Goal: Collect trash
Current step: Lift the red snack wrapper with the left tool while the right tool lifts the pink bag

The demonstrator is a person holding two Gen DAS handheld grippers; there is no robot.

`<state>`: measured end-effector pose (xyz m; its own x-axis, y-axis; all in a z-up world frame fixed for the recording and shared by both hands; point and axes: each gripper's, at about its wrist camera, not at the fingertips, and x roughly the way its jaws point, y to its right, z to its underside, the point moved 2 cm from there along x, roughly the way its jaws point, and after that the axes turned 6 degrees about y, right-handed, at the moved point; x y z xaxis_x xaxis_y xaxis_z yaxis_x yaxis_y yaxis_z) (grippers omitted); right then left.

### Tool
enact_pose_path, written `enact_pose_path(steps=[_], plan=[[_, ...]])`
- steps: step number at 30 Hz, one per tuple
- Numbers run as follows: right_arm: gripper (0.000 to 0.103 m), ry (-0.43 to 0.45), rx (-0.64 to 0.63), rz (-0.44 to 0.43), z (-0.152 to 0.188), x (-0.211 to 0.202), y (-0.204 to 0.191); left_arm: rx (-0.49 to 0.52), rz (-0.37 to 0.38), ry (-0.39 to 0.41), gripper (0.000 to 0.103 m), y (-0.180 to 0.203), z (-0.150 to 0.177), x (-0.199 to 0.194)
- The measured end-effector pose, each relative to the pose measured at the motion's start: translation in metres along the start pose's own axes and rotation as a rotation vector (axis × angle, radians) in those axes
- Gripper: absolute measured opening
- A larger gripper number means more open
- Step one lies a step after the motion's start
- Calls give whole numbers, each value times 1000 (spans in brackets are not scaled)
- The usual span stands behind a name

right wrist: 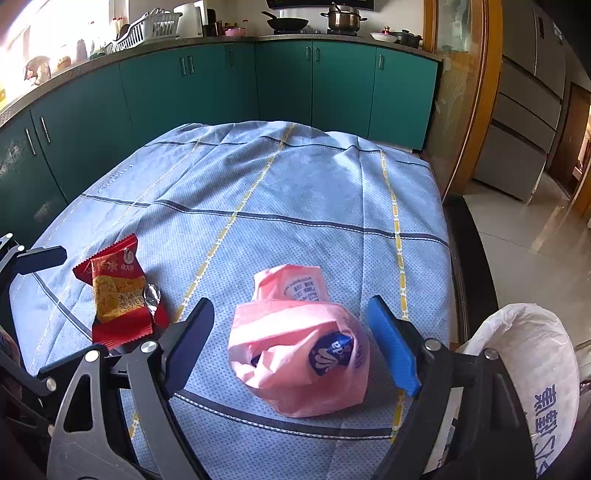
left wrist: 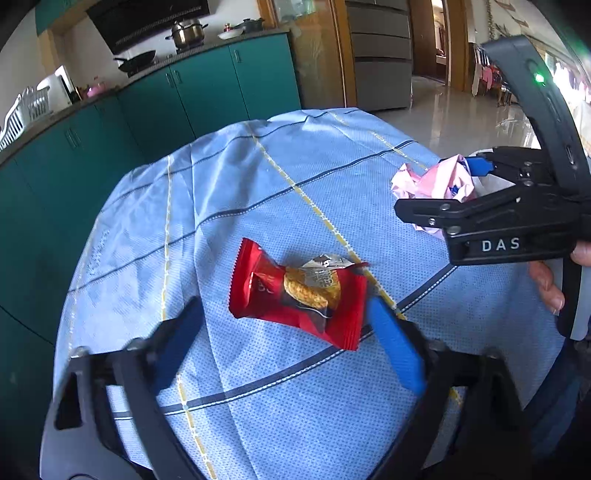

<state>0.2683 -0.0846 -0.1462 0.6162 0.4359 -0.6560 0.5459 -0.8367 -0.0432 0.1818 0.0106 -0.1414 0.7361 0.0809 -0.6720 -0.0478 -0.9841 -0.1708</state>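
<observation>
Blue-padded fingers (left wrist: 395, 350) of the left gripper (left wrist: 284, 332) stand spread on either side of a red snack wrapper (left wrist: 295, 295), which lies torn open on the blue checked cloth (left wrist: 258, 184) covering the counter; the right-hand pad sits just beside the wrapper's torn end, though whether it touches is hard to tell. Right of the wrapper and well apart from it lies a crumpled pink plastic bag (right wrist: 299, 350), with the right gripper (right wrist: 291, 343) straddling it, fingers (right wrist: 391, 347) spread wide and clear of the bag on both sides. A person's hand (left wrist: 550, 284) grips that tool's handle. Right of the pink bag, off the counter's edge, a white bag (right wrist: 535, 369) with blue print bulges into view. Behind the wrapper run green cabinets (right wrist: 221, 85), topped by a frying pan (right wrist: 286, 23), a steel pot (right wrist: 343, 18) and a dish rack (right wrist: 147, 29). Nothing lies between either gripper and its piece of trash
</observation>
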Motion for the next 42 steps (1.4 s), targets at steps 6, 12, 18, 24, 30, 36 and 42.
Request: enact_pose_path(steps=[6, 12, 18, 24, 30, 36, 42], plan=[[83, -12, 17, 15, 1, 3, 5, -44, 38, -25, 56, -8, 3, 3], [83, -22, 11, 26, 3, 7, 4, -121, 63, -19, 52, -22, 2, -2], [83, -27, -7, 37, 1, 11, 0, -114, 38, -18, 64, -23, 1, -1], [83, -40, -43, 58, 2, 17, -7, -132, 42, -38, 83, -25, -5, 16], [83, -49, -63, 74, 3, 22, -9, -112, 32, -54, 85, -22, -8, 31], [83, -52, -64, 78, 3, 24, -10, -85, 33, -57, 74, -15, -5, 31], [83, -41, -65, 62, 3, 22, -11, -104, 35, -27, 59, -21, -7, 22]])
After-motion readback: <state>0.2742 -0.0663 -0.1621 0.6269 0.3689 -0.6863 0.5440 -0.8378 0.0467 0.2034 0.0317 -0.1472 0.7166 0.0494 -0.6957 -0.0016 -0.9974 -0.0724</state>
